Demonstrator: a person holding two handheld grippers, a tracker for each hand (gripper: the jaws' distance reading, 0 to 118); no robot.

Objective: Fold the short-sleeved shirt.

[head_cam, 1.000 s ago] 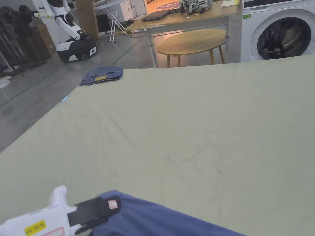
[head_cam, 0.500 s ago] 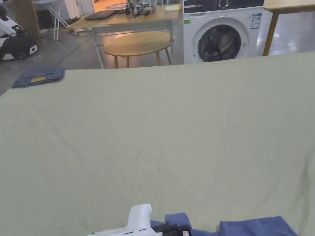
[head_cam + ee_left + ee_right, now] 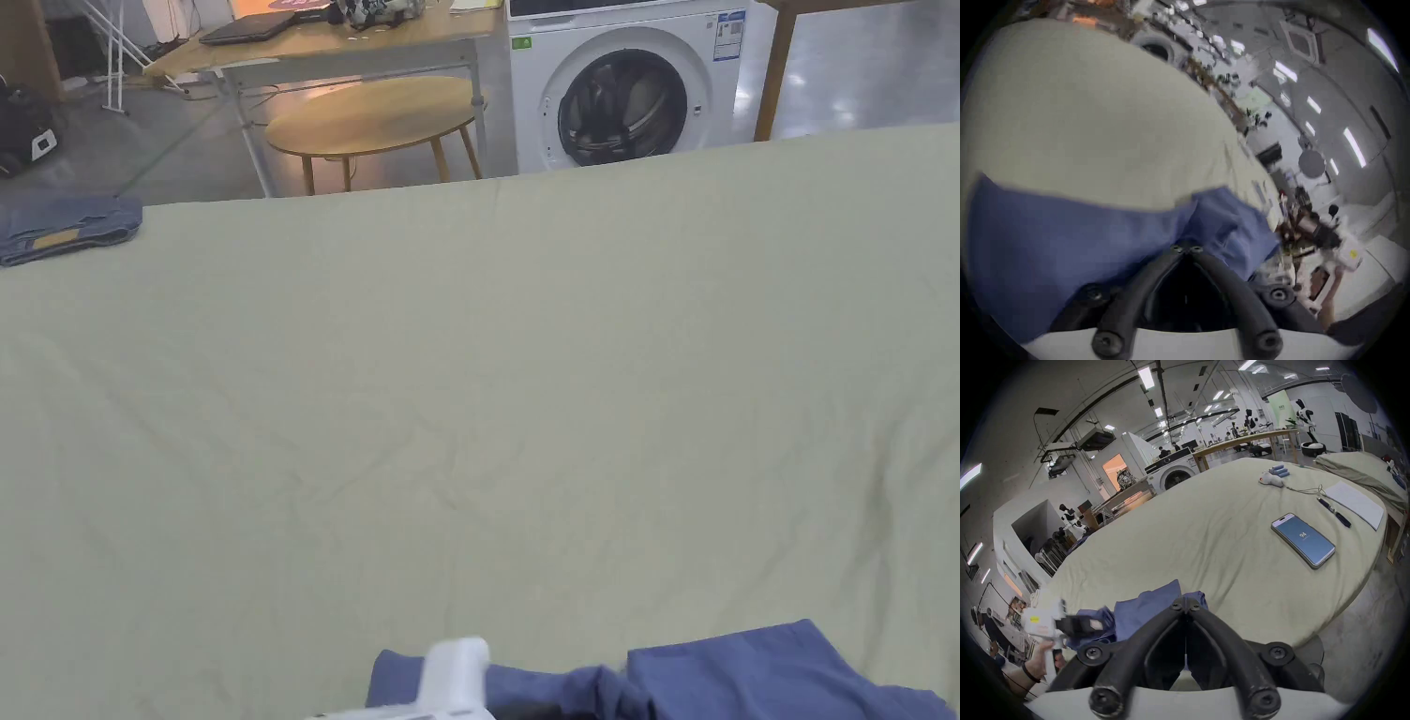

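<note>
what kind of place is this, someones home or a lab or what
Most likely a robotics lab or workshop staged with home items, not a home. A white and black humanoid robot stands on a wheeled base under an open industrial ceiling, while a white front-loading washing machine sits behind a large table covered in pale green cloth.
</note>
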